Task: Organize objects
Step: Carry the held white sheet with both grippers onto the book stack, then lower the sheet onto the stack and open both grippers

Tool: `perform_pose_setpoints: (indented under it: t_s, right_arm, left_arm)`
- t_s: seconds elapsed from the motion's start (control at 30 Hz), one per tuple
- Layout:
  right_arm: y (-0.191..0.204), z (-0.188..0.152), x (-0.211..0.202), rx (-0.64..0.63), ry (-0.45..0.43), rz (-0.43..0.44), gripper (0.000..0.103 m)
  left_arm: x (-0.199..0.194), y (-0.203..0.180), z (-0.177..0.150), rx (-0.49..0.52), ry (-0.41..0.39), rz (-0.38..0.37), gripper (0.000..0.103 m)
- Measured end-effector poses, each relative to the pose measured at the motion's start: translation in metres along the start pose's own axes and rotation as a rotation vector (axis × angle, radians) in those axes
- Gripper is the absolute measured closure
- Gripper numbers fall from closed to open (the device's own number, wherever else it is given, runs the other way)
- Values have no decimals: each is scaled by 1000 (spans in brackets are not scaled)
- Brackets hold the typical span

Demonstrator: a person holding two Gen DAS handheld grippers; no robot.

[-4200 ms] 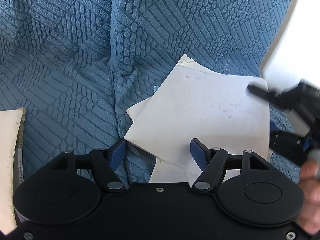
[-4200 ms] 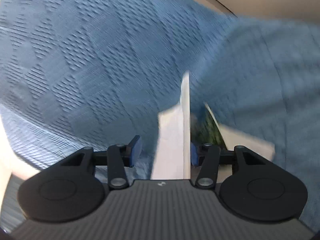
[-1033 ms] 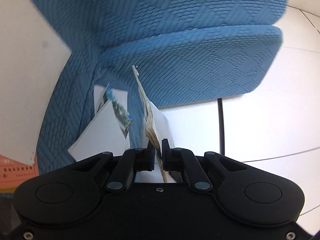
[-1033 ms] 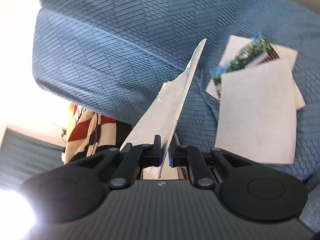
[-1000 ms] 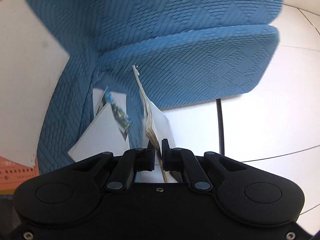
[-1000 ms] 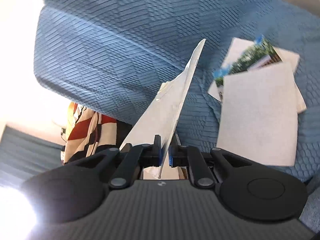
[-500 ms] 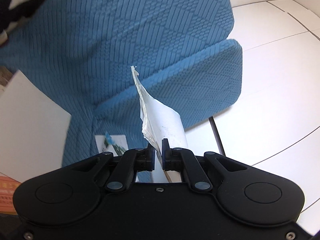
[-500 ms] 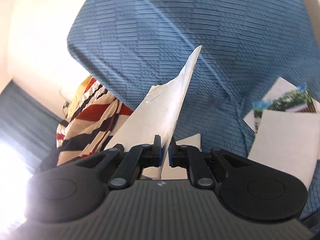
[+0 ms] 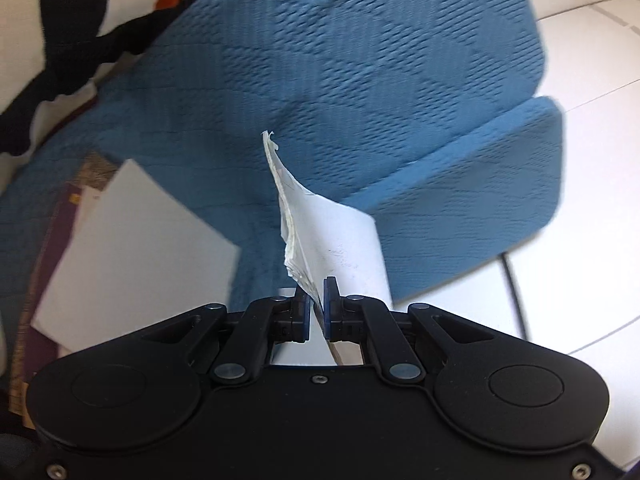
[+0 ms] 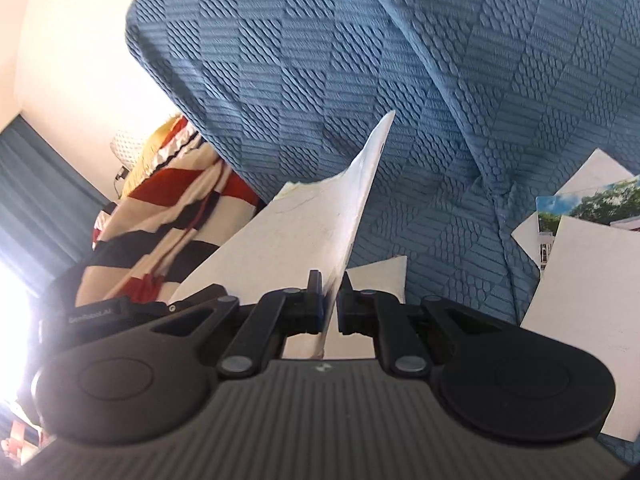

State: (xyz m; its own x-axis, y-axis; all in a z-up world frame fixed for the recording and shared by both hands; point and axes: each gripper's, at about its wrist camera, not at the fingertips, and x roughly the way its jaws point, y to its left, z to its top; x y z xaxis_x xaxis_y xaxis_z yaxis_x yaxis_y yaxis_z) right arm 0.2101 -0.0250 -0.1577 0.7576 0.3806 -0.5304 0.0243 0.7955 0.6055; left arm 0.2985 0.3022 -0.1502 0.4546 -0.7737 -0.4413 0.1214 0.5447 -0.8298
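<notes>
In the left wrist view my left gripper (image 9: 316, 308) is shut on a thin white booklet (image 9: 332, 236), seen edge-on with its frayed pages rising toward the blue sofa (image 9: 340, 72). My right gripper (image 10: 329, 292) is shut on a white sheet (image 10: 304, 236) that slants up and tapers to a point before the sofa back (image 10: 360, 60). On the sofa at the right lie a white card (image 10: 592, 320) and a photo with trees (image 10: 588, 204). Whether both grippers hold one item I cannot tell.
A large white sheet (image 9: 132, 248) lies over a dark purple book (image 9: 44, 264) at the left. A red, black and cream striped cloth (image 10: 160, 208) hangs beside the sofa. A black labelled device (image 10: 96, 308) sits at lower left. White floor tiles (image 9: 588, 184) and a black cable (image 9: 516, 296) lie right.
Both hands swung with their papers still gripped. The left view turned from the sofa seat and photo pile toward the sofa's end; the right view rolled, the photos sliding right and the striped cloth growing.
</notes>
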Motion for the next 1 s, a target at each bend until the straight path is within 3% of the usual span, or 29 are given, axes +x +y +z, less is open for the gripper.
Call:
perform_pose_setpoints:
  t_s: [0.37,0.73,1.0]
  right_arm:
    - [-17,-22,42,-39,63,-26,92]
    - [-2,-37,74,-141,142,-32,91]
    - [-5,-51,85,-165,205,-61,90]
  left_arm:
    - [29,24,-7,1,20,229,98]
    - [30,40,-14,11,-17,418,97]
    - [35,58,-26,-15,26,482,96]
